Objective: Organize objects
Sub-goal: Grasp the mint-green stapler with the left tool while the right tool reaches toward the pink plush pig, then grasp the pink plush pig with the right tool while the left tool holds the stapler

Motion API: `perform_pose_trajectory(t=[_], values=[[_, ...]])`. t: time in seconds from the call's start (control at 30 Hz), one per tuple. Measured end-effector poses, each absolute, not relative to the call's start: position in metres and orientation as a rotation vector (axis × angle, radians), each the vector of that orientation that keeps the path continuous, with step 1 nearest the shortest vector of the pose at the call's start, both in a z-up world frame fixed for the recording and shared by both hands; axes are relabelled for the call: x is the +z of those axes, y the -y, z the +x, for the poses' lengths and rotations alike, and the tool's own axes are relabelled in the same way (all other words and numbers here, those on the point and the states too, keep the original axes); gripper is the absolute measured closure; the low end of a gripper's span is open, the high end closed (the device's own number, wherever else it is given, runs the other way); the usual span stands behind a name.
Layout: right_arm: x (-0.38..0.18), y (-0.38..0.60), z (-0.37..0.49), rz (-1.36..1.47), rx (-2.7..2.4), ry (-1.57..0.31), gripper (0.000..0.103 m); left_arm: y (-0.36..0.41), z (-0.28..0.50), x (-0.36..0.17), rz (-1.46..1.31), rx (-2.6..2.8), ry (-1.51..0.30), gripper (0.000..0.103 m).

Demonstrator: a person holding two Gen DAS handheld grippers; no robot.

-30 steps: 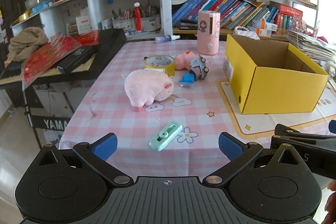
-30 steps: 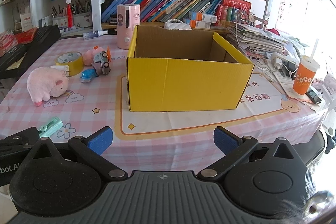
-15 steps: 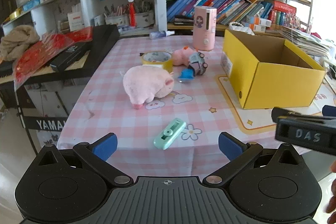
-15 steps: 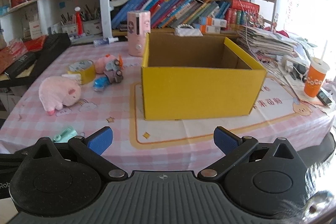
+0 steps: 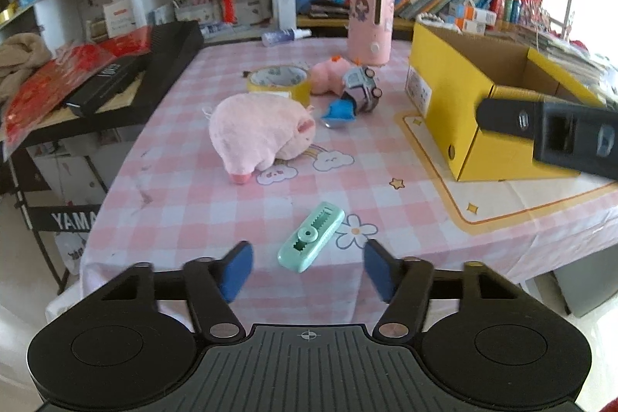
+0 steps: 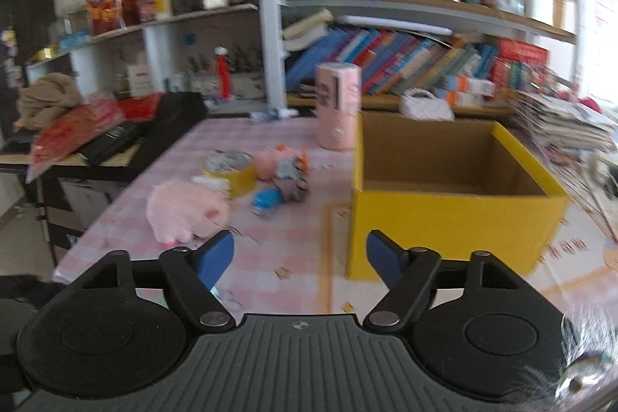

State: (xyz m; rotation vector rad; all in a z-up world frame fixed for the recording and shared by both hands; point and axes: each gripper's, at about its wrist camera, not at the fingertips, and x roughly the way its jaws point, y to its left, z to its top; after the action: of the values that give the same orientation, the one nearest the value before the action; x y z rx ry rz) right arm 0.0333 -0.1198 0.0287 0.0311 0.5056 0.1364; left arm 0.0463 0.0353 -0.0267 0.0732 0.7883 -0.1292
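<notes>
A: Report the layout, left to right, referenced to the yellow box (image 5: 483,111).

B: The black keyboard (image 5: 131,76) lies far left of the yellow box, off the edge of the checked tablecloth (image 5: 185,188). Next comes the pink plush pig (image 5: 262,136), lying on the cloth well left of the box. Behind the pig is the yellow tape roll (image 5: 280,82). Between that roll and the box lie a small pink toy (image 5: 328,74), a toy car (image 5: 361,89) and a blue item (image 5: 340,112), clustered together. The pink cylinder (image 5: 370,22) stands upright just behind the box's left rear corner. The mint green cutter (image 5: 311,236) lies flat near the front edge of the cloth, forward and left of the box, apart from every other item.

A: Box condition?

B: Top open. The right wrist view shows a bare cardboard interior.

A: Left gripper (image 5: 307,269) status?

B: Jaws spread wide, holding nothing. The blue pads (image 5: 235,269) flank the mint green cutter in the view without touching it.

A: Right gripper (image 6: 299,257) status?

B: Jaws spread wide, holding nothing. Its view is motion-blurred. It points at the cloth between the pink plush pig and the box's left front corner. In the left wrist view its black body crosses in front of the box's right portion.
</notes>
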Motion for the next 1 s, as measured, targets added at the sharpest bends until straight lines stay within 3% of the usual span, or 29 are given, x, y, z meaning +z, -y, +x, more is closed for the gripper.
perform_pose_trajectory(t=[0.1,0.5,0.57,0.6,0.63,0.87,1.0], values=[[0.032,0.113,0.046,0.018,0.175,-0.486,0.03,-0.035,0.06,-0.036,0.09,-0.137,-0.806,0.056],[0.03,0.09,0.093,-0.033,0.38,-0.476,0.031,-0.033,0.101,-0.069,0.092,-0.164,-0.889,0.057],[0.029,0.087,0.103,-0.034,0.403,-0.48,0.031,-0.033,0.105,-0.069,0.098,-0.174,-0.88,0.068],[0.028,0.085,0.108,-0.034,0.412,-0.485,0.031,-0.033,0.106,-0.068,0.103,-0.181,-0.874,0.079],[0.028,0.084,0.114,-0.033,0.42,-0.491,0.031,-0.034,0.108,-0.068,0.107,-0.184,-0.872,0.08],[0.018,0.064,0.159,-0.063,0.465,-0.549,0.026,-0.074,0.118,-0.054,-0.063,-0.082,-0.872,0.08],[0.007,0.042,0.185,-0.134,0.522,-0.59,0.017,-0.107,0.12,-0.039,-0.155,0.041,-0.846,0.08]])
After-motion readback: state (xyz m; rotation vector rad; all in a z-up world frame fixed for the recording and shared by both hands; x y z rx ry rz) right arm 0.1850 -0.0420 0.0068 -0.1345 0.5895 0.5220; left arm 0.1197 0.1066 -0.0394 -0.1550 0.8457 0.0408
